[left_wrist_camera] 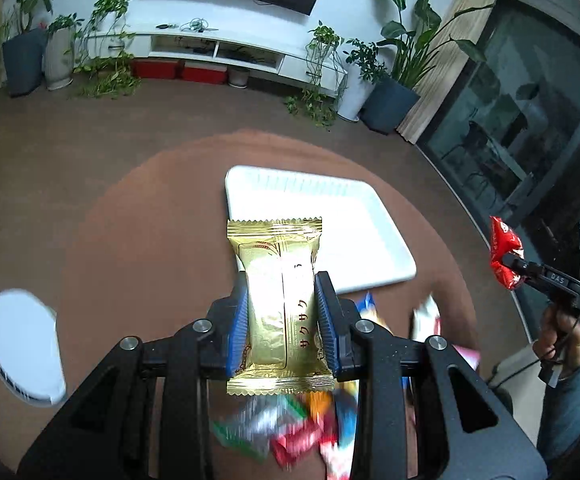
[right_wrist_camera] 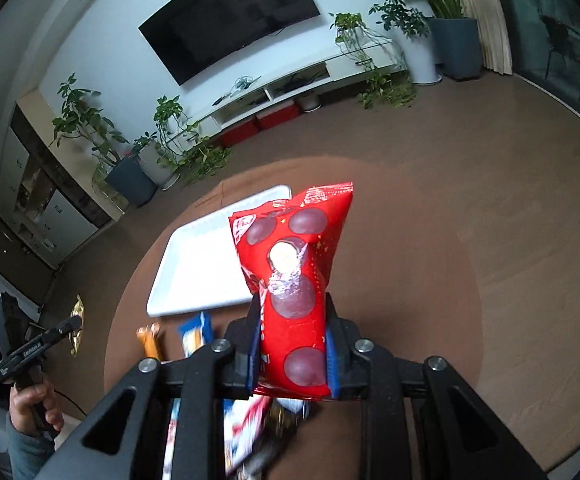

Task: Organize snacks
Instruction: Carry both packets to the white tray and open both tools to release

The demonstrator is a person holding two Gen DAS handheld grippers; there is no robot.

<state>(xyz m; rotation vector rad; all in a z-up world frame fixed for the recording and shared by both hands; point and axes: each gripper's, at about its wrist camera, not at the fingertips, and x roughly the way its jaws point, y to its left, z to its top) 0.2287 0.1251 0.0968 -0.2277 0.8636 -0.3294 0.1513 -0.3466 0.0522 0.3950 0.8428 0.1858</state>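
1. Left wrist view. Your left gripper was clamped on the gold pack, blue pads pressing its two long sides near the middle.
   - Handling, as a judgement: light, air-filled foil, probably slick; the contents looked likely to be a brittle wafer or biscuit, so squeeze no harder than you did. The mid-body hold suited it; the crimped ends would offer less purchase.
   - Look: shiny gold wrapper, serrated seals at both ends, red Japanese lettering along one side, a wheat motif near the far end.
   - Place: held in the air above the table, its far end over the near edge of the white tray, which looked empty. A blurred heap of loose snacks lay below the gripper, and a white plate sat well apart on the left.
   - Far right: the other gripper carried a red pack.

2. Right wrist view. Your right gripper was closed on the red pack, pinching its lower half into a waist.
   - Handling, as a judgement: light, soft, puffy; it crumpled readily, so the small round sweets inside could crack.
   - Look: glossy red, dark round chocolate pictures, gold stars.
   - Place: aloft, in front of the tray.
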